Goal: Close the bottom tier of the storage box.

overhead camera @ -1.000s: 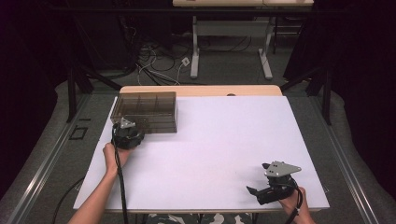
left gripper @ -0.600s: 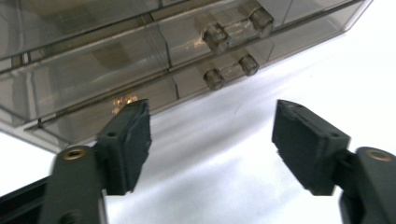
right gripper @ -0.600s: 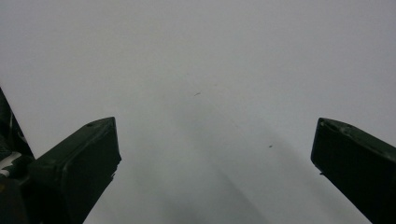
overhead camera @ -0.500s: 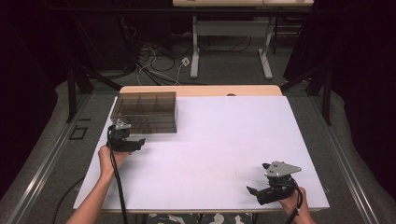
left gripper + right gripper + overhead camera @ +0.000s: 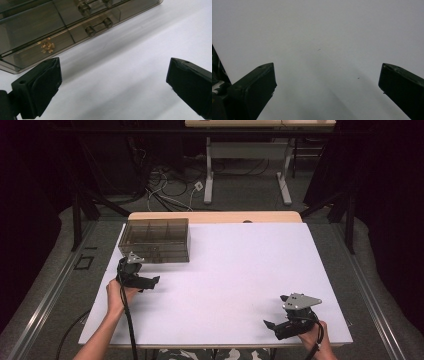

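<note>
A smoky see-through box (image 5: 155, 240) with inner compartments stands at the table's far left. In the left gripper view the box (image 5: 50, 27) fills the upper left, showing two small round clasps and a gold piece (image 5: 47, 47) inside. My left gripper (image 5: 150, 282) hovers just in front of the box, apart from it. Its jaws have just been opening and now stand wide, with only bare table between them (image 5: 113, 82). My right gripper (image 5: 271, 326) rests near the front right corner, open over the white surface (image 5: 327, 85).
The white table top (image 5: 240, 270) stretches between the two grippers. A wooden strip (image 5: 215, 216) runs along its far edge. Beyond it lie floor cables and a desk frame (image 5: 245, 170). A cable trails from the left gripper off the front edge.
The left gripper has drawn back from the box's front wall toward the near side, and its jaws have spread. The right gripper has stayed put.
</note>
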The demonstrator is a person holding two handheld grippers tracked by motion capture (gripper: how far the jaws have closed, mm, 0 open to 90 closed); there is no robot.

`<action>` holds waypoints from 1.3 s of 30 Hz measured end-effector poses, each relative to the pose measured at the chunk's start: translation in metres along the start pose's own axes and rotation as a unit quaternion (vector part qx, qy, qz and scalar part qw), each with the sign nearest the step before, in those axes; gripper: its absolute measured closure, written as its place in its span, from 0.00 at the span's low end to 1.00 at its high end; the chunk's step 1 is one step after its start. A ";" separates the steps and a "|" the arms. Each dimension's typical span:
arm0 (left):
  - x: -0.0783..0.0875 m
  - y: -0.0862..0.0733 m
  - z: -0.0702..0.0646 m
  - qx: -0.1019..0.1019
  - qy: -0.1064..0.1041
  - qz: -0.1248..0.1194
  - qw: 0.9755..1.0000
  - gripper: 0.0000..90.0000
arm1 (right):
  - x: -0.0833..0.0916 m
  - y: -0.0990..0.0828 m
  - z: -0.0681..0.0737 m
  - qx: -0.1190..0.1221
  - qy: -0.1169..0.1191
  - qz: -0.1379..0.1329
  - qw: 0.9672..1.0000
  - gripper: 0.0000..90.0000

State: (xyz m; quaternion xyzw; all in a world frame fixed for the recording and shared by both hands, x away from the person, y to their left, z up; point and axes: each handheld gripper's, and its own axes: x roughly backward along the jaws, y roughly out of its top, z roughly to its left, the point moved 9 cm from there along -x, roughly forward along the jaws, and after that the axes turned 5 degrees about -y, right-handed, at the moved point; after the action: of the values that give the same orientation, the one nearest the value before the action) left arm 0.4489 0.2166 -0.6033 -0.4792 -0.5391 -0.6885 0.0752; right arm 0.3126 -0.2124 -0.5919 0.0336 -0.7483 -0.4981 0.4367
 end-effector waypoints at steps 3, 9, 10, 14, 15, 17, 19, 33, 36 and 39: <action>0.003 -0.001 -0.005 -0.002 -0.005 -0.005 1.000 0.00 | 0.000 0.000 0.000 -0.001 0.001 0.001 1.000 0.00; 0.011 -0.004 -0.015 -0.012 -0.015 0.000 1.000 0.00 | 0.000 -0.001 0.000 -0.002 0.002 0.002 1.000 0.00; 0.012 -0.004 -0.017 -0.010 -0.018 -0.003 1.000 0.00 | 0.000 -0.001 0.000 -0.003 0.003 0.003 1.000 0.00; 0.017 -0.006 -0.025 -0.016 -0.026 -0.009 0.999 0.00 | 0.000 0.000 0.001 -0.002 0.001 0.002 1.000 0.00; 0.017 -0.006 -0.028 -0.017 -0.026 -0.012 0.999 0.00 | 0.000 0.000 0.001 -0.002 0.002 0.002 1.000 0.00; 0.020 -0.008 -0.032 -0.020 -0.029 -0.010 0.999 0.00 | -0.001 -0.001 0.000 -0.002 0.002 0.002 1.000 0.00; 0.021 -0.009 -0.036 -0.024 -0.034 -0.008 0.999 0.00 | -0.001 -0.001 0.000 -0.003 0.003 0.004 1.000 0.00; 0.033 -0.018 -0.052 -0.038 -0.042 -0.020 0.998 0.00 | -0.001 -0.001 0.001 0.000 0.003 0.003 1.000 0.00; 0.035 -0.020 -0.055 -0.041 -0.044 -0.021 0.998 0.00 | -0.001 -0.001 0.002 -0.002 0.004 0.004 1.000 0.00; 0.037 -0.021 -0.058 -0.043 -0.046 -0.022 0.998 0.00 | -0.001 -0.001 0.001 0.002 0.004 0.007 1.000 0.00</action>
State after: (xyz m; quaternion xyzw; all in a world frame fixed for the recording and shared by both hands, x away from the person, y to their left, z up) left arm 0.3824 0.1930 -0.5881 -0.5009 -0.5223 -0.6900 0.0147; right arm 0.3117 -0.2115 -0.5935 0.0315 -0.7477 -0.4933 0.4434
